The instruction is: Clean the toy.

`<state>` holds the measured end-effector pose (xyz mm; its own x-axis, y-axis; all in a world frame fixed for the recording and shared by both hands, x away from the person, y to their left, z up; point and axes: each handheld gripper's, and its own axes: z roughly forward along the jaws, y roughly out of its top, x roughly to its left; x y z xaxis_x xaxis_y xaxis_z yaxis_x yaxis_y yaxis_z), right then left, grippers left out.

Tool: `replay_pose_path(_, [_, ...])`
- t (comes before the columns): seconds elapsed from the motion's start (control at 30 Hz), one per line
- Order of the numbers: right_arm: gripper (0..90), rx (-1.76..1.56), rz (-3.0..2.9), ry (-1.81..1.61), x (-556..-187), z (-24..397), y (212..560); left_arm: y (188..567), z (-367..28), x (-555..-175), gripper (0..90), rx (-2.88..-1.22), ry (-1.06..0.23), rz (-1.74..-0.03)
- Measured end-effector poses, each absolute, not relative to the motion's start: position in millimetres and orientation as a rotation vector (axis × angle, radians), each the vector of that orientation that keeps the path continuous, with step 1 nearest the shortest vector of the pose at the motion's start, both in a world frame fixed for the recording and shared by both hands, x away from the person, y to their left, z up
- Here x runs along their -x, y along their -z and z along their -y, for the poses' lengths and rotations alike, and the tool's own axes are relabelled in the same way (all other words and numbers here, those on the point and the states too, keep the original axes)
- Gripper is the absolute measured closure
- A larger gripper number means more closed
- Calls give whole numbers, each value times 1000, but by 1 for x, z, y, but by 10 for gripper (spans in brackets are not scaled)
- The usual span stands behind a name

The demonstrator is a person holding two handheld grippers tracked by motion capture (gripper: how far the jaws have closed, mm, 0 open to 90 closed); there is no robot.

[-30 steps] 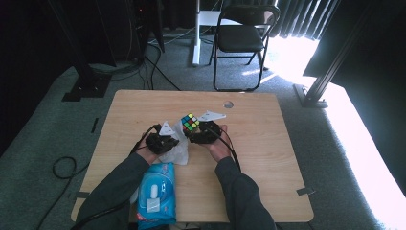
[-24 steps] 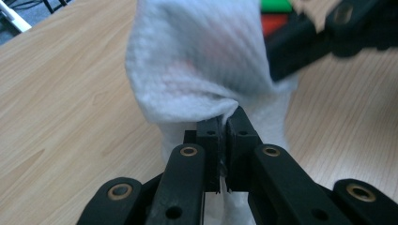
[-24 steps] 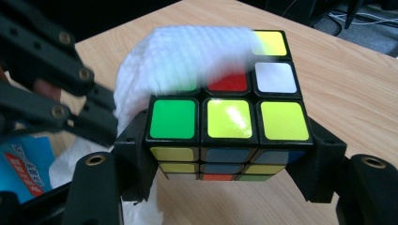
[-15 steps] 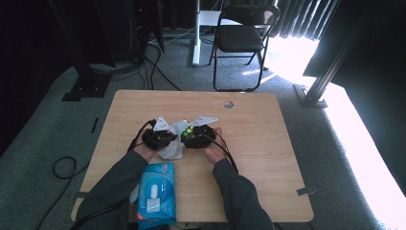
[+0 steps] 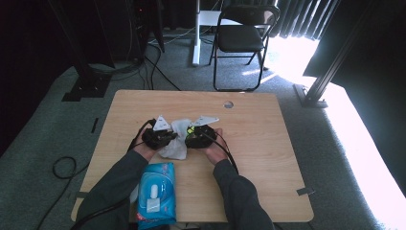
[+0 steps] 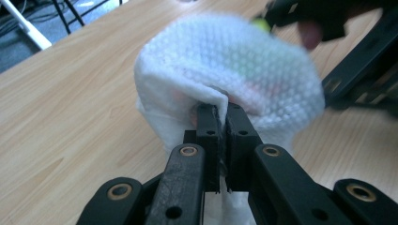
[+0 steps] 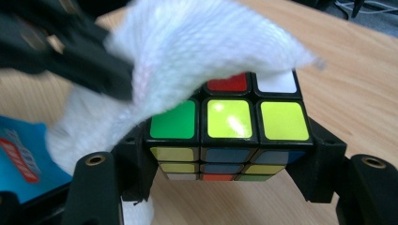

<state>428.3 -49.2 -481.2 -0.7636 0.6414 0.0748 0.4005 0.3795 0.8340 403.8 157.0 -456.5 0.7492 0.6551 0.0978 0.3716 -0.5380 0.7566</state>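
Wiping down a Rubik's cube [image 7: 227,129] looks like the step in hand here. The right hand-held gripper [image 7: 227,154] has the cube clamped between its jaws, one jaw on each side face, so it sits just above the worktop [image 5: 268,158] near the middle, in front of the person. The left hand-held gripper [image 6: 219,122] is clenched tight on a fold of a white wet wipe [image 6: 225,70], and that wipe is draped over the cube's top and far side. In the right gripper view the wipe covers the back rows of the top face, while the green, yellow and yellow stickers of the front row are bare.

A cube has no real long axis, so orientation is all about faces: it sits square in the jaws, top face tilted a bit toward the right gripper's camera, front face pointing back at that gripper.

Next move probably calls for dragging the wipe across the uncovered front row, or rolling the cube to bring up a fresh face. The wipe is floppy, so the pinch has to hold while it rubs.

A blue pack of wipes [image 5: 155,189] lies at the near edge of the worktop, by the left sleeve.
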Motion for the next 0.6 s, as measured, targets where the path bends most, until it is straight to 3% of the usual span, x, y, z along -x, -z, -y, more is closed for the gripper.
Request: replay_pose_path(0.6, [342, -922, -2339, -1448, -426, 55, 462, 473, -165, -415, 862, -2198, -457, -866])
